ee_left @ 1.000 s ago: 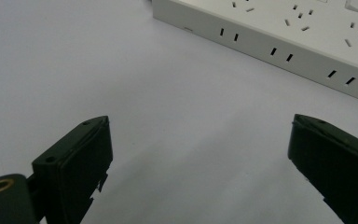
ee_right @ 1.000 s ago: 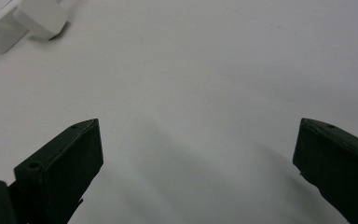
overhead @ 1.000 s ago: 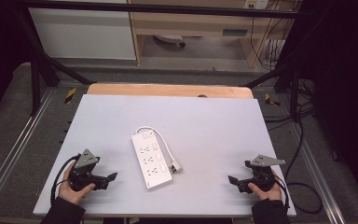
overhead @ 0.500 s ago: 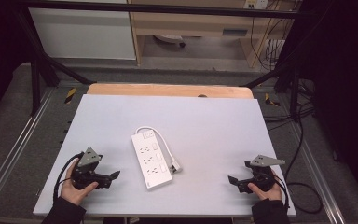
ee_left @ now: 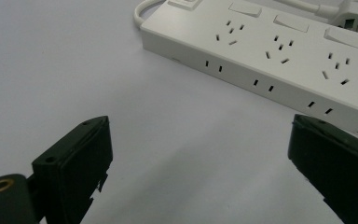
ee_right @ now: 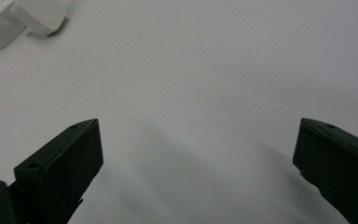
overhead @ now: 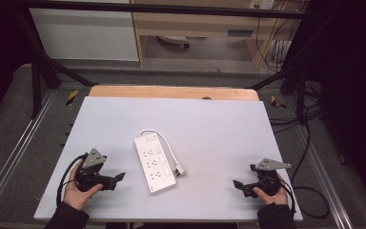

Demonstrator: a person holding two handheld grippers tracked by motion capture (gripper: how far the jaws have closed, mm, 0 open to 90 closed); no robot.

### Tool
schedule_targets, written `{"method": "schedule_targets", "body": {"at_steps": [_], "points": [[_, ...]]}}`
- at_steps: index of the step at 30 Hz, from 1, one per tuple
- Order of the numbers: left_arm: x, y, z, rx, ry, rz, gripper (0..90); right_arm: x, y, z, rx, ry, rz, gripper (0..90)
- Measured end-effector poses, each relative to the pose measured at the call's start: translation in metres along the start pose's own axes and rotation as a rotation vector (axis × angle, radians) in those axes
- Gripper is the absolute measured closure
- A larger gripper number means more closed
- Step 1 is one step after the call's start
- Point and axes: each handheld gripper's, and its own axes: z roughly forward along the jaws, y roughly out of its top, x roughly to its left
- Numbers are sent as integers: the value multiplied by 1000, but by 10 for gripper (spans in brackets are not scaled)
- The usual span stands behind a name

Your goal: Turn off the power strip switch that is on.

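A white power strip [overhead: 154, 163] lies at the middle of the grey table top [overhead: 209, 124], its white cable [overhead: 167, 148] looping round to a white plug [overhead: 179, 170] beside it. My left gripper [overhead: 119, 177] rests near the front left, open, pointing right at the strip a short way off. The strip's sockets and switches [ee_left: 279, 51] lie just beyond the wide-apart jaws of the left gripper [ee_left: 200, 172]. My right gripper [overhead: 236, 184] sits at the front right, open, pointing left. Beyond the right gripper [ee_right: 196, 172] is bare table, with the plug [ee_right: 39, 16] far off at the upper left.
A wooden strip [overhead: 171, 92] borders the table's far edge. Metal frame rails [overhead: 14, 148] run along both sides. Black cables [overhead: 310, 143] trail on the floor at the right. A shelf unit [overhead: 195, 28] stands behind the table.
My left gripper has edged slightly right, toward the power strip. The right gripper and the strip have stayed put.
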Motion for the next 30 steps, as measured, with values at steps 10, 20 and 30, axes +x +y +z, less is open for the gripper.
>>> {"method": "schedule_targets", "body": {"at_steps": [10, 20, 30], "points": [[-4, 7, 0, 3, 4, 0, 62, 0, 0, 0, 6, 2, 4, 20], [-8, 13, 3, 7, 4, 8, 62, 0, 0, 0, 6, 0, 1, 20], [-13, 20, 5, 5, -2, 21, 62, 0, 0, 0, 7, -3, 2, 19]]}}
